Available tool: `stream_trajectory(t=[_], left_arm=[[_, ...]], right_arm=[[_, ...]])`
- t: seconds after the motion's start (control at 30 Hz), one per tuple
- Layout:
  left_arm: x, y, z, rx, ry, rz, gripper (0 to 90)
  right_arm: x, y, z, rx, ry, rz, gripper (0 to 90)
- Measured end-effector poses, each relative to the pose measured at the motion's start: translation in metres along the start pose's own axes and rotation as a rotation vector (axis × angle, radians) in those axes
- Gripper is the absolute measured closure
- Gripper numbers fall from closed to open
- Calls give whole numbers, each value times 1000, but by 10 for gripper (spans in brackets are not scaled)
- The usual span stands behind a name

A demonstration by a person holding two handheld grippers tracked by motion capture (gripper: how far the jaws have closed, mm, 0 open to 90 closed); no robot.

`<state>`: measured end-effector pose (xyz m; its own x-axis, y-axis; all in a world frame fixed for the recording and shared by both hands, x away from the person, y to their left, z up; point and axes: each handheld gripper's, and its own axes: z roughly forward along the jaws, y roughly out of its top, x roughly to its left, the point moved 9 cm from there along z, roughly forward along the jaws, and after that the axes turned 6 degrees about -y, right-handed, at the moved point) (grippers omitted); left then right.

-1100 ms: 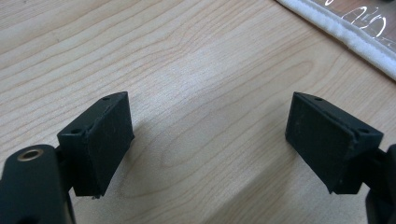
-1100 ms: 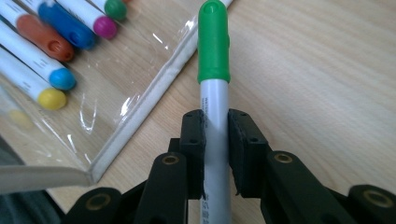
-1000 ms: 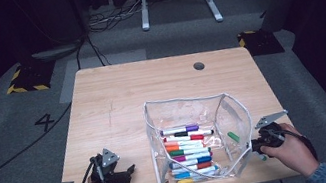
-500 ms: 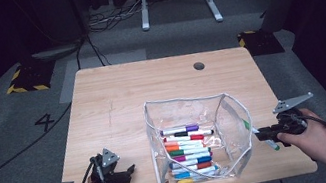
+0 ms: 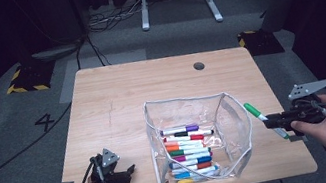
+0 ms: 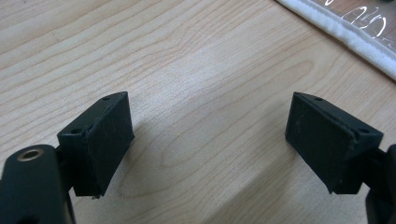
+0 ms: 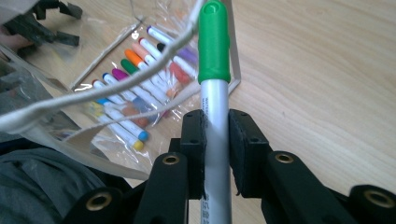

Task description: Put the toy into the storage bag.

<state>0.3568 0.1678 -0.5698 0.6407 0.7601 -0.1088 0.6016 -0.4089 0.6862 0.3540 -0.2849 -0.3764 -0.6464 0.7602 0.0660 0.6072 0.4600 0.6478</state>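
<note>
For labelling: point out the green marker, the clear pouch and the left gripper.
green marker [image 7: 214,42], right gripper view, on its green cap.
clear pouch [image 5: 236,114], high view, on its right wall.
left gripper [image 6: 208,142], left gripper view, midway between its open jaws.

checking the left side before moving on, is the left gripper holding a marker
No, in the left gripper view the left gripper has its jaws wide apart with only bare table between them.

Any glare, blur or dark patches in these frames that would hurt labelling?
High view: the table is evenly lit while the floor beyond falls dark; the clear pouch carries faint glare. Left gripper view: sharp wood grain, with soft shadows under the open left gripper. Right gripper view: the green marker is crisp, but the pouch rim close to the lens is blurred and shiny.
</note>
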Motion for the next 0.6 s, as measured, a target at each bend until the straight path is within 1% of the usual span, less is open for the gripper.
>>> stream_trajectory(t=[0.2,0.3,0.4,0.5,0.6], left_arm=[[0,0,0,0,0,1,152],[0,0,0,0,0,1,151],[0,0,0,-1,1,-1,151],[0,0,0,3,-1,0,151],[0,0,0,2,-1,-3,151]], right_arm=[[2,12,-12,-18,5,-19,769],[7,19,-16,-23,17,-35,769],[16,26,-20,-29,39,-58,768],[26,33,-21,-27,57,-95,768],[40,43,-20,-22,82,-137,768]])
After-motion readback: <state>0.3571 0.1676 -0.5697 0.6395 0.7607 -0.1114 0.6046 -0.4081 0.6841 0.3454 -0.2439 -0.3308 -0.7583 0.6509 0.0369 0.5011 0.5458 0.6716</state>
